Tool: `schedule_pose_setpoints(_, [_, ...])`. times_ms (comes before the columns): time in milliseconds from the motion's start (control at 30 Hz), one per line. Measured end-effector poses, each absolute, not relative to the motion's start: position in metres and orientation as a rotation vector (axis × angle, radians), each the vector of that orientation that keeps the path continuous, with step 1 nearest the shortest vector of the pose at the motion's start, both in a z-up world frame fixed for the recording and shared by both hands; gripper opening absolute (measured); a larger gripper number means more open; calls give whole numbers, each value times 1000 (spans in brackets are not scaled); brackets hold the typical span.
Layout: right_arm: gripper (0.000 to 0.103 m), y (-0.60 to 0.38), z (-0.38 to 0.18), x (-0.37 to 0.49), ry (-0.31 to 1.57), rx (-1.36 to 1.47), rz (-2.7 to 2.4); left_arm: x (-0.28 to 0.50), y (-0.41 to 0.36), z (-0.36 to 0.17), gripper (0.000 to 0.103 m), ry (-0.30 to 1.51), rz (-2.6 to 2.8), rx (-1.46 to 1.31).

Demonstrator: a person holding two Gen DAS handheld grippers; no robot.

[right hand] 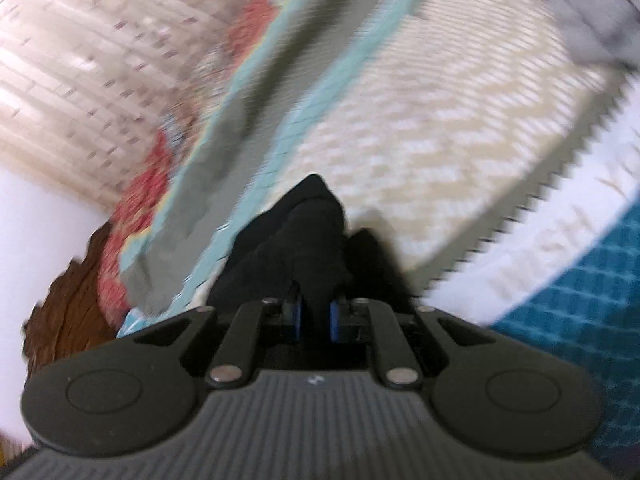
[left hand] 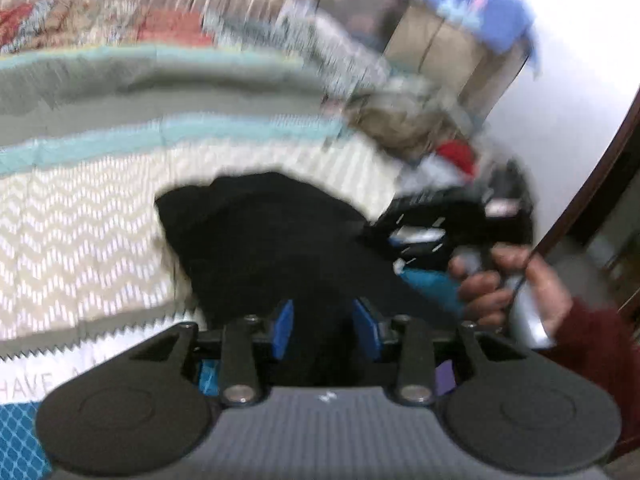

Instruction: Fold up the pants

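Both grippers hold the black pants (left hand: 260, 240) up off the bed (left hand: 80, 232) to fold them. The left gripper (left hand: 326, 326) is spread around cloth; the right gripper (right hand: 316, 314) pinches a bunch at center frame.

Matt black cloth pants (left hand: 260, 240), woven-looking patterned bedspread (left hand: 80, 248), claw (right hand: 316, 314) seemingly matt plastic, metal rivets

We see both views smeared by motion blur. The black fabric pants (left hand: 260, 240) hide whatever bedspread lies beneath them, and their lower edge vanishes behind the left gripper (left hand: 326, 330). We cannot identify the blurred heap of beige and red items (left hand: 416, 136). Printed lettering on the white cloth (left hand: 28, 384) is cut off.
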State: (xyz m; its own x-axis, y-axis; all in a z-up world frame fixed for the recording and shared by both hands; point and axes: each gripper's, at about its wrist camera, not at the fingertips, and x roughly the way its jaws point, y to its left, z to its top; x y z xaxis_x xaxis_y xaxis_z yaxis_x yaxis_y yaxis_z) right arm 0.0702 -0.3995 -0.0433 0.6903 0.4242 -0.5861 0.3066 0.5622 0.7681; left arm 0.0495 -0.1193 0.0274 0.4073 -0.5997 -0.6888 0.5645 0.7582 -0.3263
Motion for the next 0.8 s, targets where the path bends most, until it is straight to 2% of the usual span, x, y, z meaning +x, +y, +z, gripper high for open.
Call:
schedule_pose_setpoints(33, [36,-398,-48,69,852,999,39,54,-126,15,33,920,-724,-22])
schedule_pose_setpoints(100, [44,-396,-42,60,827,973,4,58,-131,1,33,961,-706,-6])
schedule_pose_setpoints(367, [46,-368,19,10,635,715,97,57,-131,5,35,941,-717,0])
schedule_pose_setpoints(567, [46,-336,-14,14,767,672,151,50,-126,11,36,941,-700,6])
schedule_pose_setpoints(667, [44,-330,-36,22,821,686,113,45,-122,16,44,927,-674,24])
schedule_pose_setpoints(800, [44,-326,-24,22,823,659,103,47,-108,18,47,948,-618,-6])
